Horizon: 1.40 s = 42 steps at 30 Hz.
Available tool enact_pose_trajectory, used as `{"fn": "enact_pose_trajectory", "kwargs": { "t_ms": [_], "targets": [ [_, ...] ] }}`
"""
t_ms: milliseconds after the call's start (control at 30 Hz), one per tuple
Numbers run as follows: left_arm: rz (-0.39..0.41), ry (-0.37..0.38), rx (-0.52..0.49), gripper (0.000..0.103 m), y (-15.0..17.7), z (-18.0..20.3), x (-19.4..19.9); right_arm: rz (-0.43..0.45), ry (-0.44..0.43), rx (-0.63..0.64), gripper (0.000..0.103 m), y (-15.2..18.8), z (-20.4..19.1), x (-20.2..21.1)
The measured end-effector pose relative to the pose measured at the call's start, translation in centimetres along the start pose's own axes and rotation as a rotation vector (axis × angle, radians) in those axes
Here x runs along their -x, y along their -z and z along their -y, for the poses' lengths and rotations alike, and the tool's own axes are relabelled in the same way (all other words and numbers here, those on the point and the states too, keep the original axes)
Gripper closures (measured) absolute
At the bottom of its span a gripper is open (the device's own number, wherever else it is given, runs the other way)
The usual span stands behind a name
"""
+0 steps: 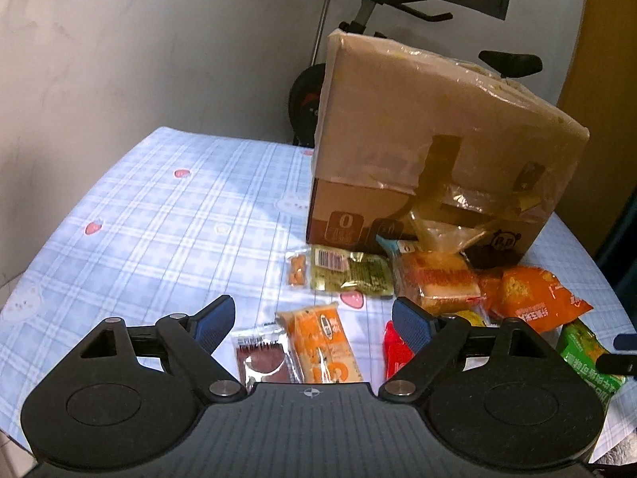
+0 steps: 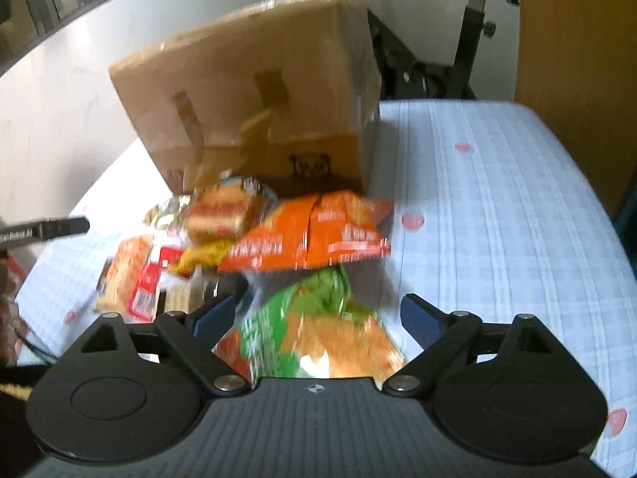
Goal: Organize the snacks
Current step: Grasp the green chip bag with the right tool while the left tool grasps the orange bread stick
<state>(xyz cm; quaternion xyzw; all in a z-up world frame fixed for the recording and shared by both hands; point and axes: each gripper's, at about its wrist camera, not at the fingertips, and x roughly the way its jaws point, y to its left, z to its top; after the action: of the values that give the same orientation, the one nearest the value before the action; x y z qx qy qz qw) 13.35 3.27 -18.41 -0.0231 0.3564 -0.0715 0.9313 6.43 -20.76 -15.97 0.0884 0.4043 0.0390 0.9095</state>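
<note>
The snacks lie in a loose heap on the blue plaid tablecloth (image 1: 167,207), right against the front of a taped cardboard box (image 1: 430,151). In the left wrist view an orange cracker packet (image 1: 322,342) lies nearest, just below and between the blue pads of the left gripper (image 1: 314,322), with a small clear packet of dark dried meat (image 1: 260,354) touching its left side. A red packet (image 1: 394,350) sits half hidden behind the right finger. Further back, a gold-green sachet (image 1: 350,273) and a tiny packet of nuts (image 1: 297,270) lie close to the box, beside a wrapped sandwich cake (image 1: 436,279) and an orange chip bag (image 1: 533,292).

The left gripper's jaws stand wide apart and hold nothing; their gap frames the cracker packet, so it is probably lined up for that pick.

The right wrist view is blurred by motion. A green snack bag (image 2: 318,338) lies directly under the right gripper (image 2: 314,314), whose jaws are also spread wide and empty. The bag reaches between the two pads, which suggests this gripper is set for it. Beyond it, the orange chip bag (image 2: 314,235) lies close to the green one, though the blur hides whether they overlap.

The box stands upright behind the pile, likely the place the snacks belong; whether its top is open cannot be told. Sorting appears barely begun, since nearly everything lies scattered.
</note>
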Motion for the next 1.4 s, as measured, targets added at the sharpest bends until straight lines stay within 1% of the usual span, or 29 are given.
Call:
{"fn": "enact_pose_trajectory", "kwargs": {
  "t_ms": [100, 167, 267, 333, 633, 733, 933, 1033, 1067, 1133, 1200, 1267, 1400],
  "targets": [
    [-0.012, 0.000, 0.004, 0.015, 0.3, -0.1, -0.2, -0.039, 0.013, 0.002, 0.009, 0.6, 0.0, -0.7],
    [-0.019, 0.000, 0.009, 0.015, 0.5, -0.1, -0.2, -0.057, 0.010, -0.014, 0.004, 0.9, 0.1, -1.3],
    [-0.029, 0.000, 0.014, 0.015, 0.7, -0.1, -0.4, -0.070, 0.035, -0.003, 0.002, 1.1, -0.1, -2.0],
    [-0.034, 0.001, 0.015, 0.015, 0.8, -0.1, -0.5, -0.088, 0.035, 0.000, 0.000, 1.3, 0.0, -2.7],
    [-0.061, 0.004, 0.023, 0.016, 1.1, -0.2, -1.0, -0.091, 0.030, -0.052, 0.000, 1.8, 1.1, -3.7],
    [-0.061, 0.005, 0.026, 0.016, 1.2, -0.3, -1.0, -0.085, 0.042, -0.060, 0.000, 1.6, 1.0, -3.2],
    [-0.065, 0.013, 0.027, 0.016, 1.2, -0.3, -1.0, -0.017, 0.063, -0.014, 0.000, 1.4, 0.1, -0.7],
    [-0.067, 0.022, 0.035, 0.016, 1.4, -0.4, -1.1, -0.023, 0.084, -0.039, 0.000, 1.3, 0.7, 0.4],
    [-0.069, 0.024, 0.040, 0.016, 1.4, -0.5, -1.1, -0.039, 0.089, -0.057, 0.000, 1.4, 1.1, 0.7],
    [-0.073, 0.027, 0.045, 0.016, 1.5, -0.5, -1.2, -0.086, 0.076, -0.107, 0.000, 1.8, 1.9, 0.8],
    [-0.076, 0.028, 0.047, 0.016, 1.6, -0.5, -1.3, -0.129, 0.043, -0.175, 0.000, 2.4, 2.7, 0.6],
    [-0.078, 0.030, 0.042, 0.016, 1.7, -0.5, -1.4, -0.150, 0.013, -0.223, 0.000, 2.8, 3.1, 0.2],
    [-0.079, 0.032, 0.033, 0.018, 1.7, -0.5, -1.3, -0.178, -0.050, -0.216, 0.000, 2.8, 2.3, -1.6]
  ]
}}
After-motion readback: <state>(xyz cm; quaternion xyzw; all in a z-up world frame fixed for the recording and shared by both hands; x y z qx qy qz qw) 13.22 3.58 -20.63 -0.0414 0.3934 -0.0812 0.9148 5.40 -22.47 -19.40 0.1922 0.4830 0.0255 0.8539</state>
